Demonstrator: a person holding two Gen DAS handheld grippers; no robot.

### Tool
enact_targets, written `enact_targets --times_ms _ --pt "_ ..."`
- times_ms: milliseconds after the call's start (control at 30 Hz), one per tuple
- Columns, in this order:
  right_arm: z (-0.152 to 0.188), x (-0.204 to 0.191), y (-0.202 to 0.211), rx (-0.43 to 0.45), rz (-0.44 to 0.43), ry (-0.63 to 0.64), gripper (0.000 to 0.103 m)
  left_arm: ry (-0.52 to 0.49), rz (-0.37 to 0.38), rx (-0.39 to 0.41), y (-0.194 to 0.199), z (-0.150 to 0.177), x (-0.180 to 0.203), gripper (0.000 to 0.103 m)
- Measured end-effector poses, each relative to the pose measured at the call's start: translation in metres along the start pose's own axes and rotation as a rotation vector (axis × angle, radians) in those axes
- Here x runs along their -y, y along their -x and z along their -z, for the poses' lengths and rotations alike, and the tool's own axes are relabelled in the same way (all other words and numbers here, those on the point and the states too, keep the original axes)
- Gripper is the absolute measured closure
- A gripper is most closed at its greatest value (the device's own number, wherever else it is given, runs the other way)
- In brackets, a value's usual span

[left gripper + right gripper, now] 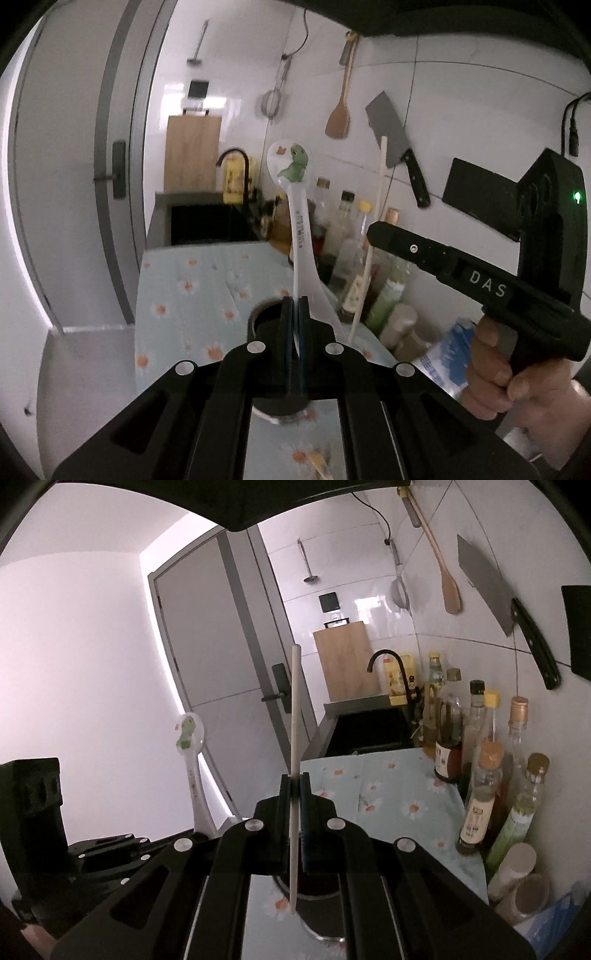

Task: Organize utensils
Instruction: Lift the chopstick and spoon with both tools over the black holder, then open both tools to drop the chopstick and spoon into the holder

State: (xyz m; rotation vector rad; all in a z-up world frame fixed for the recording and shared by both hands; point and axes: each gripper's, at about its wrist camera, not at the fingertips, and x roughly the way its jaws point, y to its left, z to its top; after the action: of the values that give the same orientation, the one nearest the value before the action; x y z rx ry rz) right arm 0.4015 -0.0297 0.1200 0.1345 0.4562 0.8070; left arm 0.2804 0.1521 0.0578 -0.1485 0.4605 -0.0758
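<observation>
Spoon in left claw; chopstick in right claw.

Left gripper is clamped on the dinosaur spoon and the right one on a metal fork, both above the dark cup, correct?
Not quite. The right gripper is shut on a single pale chopstick, not a fork, as the right wrist view shows. The left gripper does clamp the dinosaur spoon above the dark cup.

I'm seeing open counter w/ the floral cloth ahead, free up to the sink. Bottles are crowding the right edge along the wall, blocking that side. The right hand-held gripper is sitting close on my left unit's right. A dark round holder is lying directly under both, w/ air above it clear.
</observation>
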Motion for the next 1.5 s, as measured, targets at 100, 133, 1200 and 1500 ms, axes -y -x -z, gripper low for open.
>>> enact_targets --times_ms 100,133,1200,1500 --pt "-0.003 0.003 -0.010 0.005 0.014 0.004 0.097 -0.014 0.010 0.014 -0.015 -0.007 -0.003 0.101" --pt "-0.004 0.004 -0.012 0.007 0.014 0.002 0.097 -0.021 0.010 0.016 -0.018 -0.007 -0.003 0.101" --pt "0.027 0.036 -0.071 -0.130 0.066 -0.069 0.097 -0.063 0.021 -0.108 -0.101 0.027 -0.008 0.100" --pt "0.027 0.040 -0.067 -0.148 0.072 -0.102 0.079 -0.021 0.013 -0.107 -0.093 0.025 -0.013 0.083"
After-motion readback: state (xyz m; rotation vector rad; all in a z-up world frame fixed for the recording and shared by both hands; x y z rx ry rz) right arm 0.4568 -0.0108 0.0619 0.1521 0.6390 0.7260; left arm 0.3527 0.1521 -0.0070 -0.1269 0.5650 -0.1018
